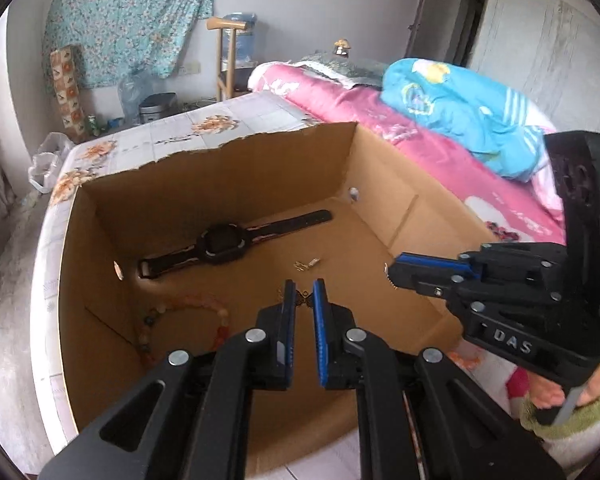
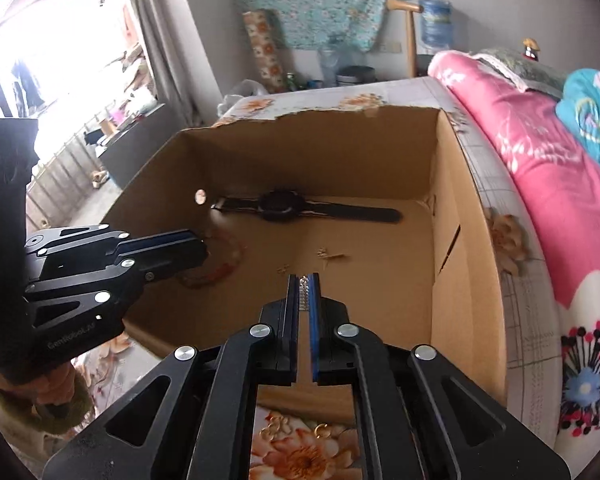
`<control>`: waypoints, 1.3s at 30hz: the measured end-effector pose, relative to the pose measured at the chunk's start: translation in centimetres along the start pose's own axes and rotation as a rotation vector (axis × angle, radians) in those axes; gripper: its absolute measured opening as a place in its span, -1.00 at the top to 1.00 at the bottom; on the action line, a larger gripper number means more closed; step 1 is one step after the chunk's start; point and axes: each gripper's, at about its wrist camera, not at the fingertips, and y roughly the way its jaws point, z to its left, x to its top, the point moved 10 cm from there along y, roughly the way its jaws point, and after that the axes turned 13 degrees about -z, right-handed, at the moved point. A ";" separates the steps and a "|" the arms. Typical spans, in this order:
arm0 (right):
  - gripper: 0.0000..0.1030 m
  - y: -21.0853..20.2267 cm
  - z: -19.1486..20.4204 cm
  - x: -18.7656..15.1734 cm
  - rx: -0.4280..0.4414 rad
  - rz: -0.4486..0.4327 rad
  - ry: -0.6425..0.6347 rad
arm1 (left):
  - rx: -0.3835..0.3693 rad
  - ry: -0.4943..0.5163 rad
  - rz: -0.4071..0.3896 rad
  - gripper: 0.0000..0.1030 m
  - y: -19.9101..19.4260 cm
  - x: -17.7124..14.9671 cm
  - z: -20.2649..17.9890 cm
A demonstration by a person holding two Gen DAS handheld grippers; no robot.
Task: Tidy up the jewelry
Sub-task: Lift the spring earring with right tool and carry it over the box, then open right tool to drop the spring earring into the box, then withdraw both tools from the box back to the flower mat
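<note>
Slippage is your main risk. In the left wrist view, your left gripper (image 1: 302, 294) has its jaws pressed nearly together above the cardboard box (image 1: 228, 176). A thin chain (image 1: 300, 298) shows in the slit, but you cannot tell whether it is pinched or lying on the floor behind. Your right gripper (image 1: 391, 276) nips a silver link piece (image 1: 389, 280) at its very tip by the box's side wall, so a jolt could drop it outside. The linkage half hides the bead bracelet (image 1: 220, 320). In the right wrist view, the silver link piece sits clamped between the pads over the box floor, short of the watch (image 2: 278, 206) and the small earrings (image 2: 330, 256). How much of it is gripped is hidden.
</note>
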 end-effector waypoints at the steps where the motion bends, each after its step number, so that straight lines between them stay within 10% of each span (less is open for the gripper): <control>1: 0.87 -0.6 -0.1 0.2 -0.007 -0.007 0.007 | -0.002 -0.004 0.009 0.83 0.3 -0.1 -0.1; 16: 0.21 -3.0 -0.6 1.7 -0.022 -0.108 0.025 | 0.054 0.001 -0.032 0.22 -0.6 0.6 0.3; 28: 0.07 -7.9 0.6 2.1 -0.006 -0.207 0.019 | 0.036 0.031 -0.118 -0.27 -7.0 -0.1 -0.6; 39: 0.07 -9.7 0.4 -5.2 -0.036 -0.064 -0.001 | -0.090 0.090 -0.024 -0.48 -9.9 -7.9 -4.4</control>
